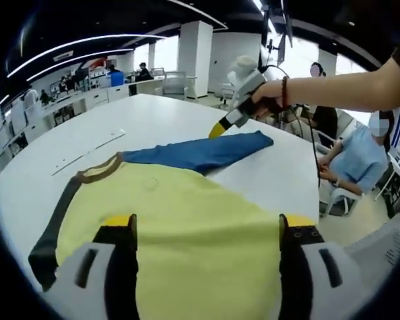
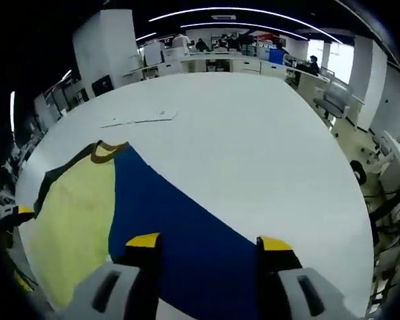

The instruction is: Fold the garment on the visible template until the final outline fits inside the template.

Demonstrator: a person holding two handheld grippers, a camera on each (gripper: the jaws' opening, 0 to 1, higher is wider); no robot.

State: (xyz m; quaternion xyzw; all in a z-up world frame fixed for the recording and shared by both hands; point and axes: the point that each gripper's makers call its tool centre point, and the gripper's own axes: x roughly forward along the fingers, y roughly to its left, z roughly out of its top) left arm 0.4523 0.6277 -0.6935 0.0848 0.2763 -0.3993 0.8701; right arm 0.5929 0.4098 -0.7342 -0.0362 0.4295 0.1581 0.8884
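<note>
Grippers both spread wide and pinching nothing, shirt lying flat on the white table, fold not started as far as I can judge.

Left gripper (image 1: 208, 230) hovers over the yellow body of the shirt (image 1: 187, 220); right gripper (image 2: 210, 243) sits above the blue sleeve (image 2: 187, 247), and from the left gripper view I see it (image 1: 218, 129) just beside the sleeve's far end. If I'm doing this well, I'd pinch that sleeve at its cuff edge, lift only a little, and lay it across the yellow panel without dragging the body. I can't make out a template outline anywhere, only a faint strip (image 1: 87, 152) on the table (image 2: 253, 133) beyond the collar (image 1: 100, 170). No readable brand, label or writing on anything.
</note>
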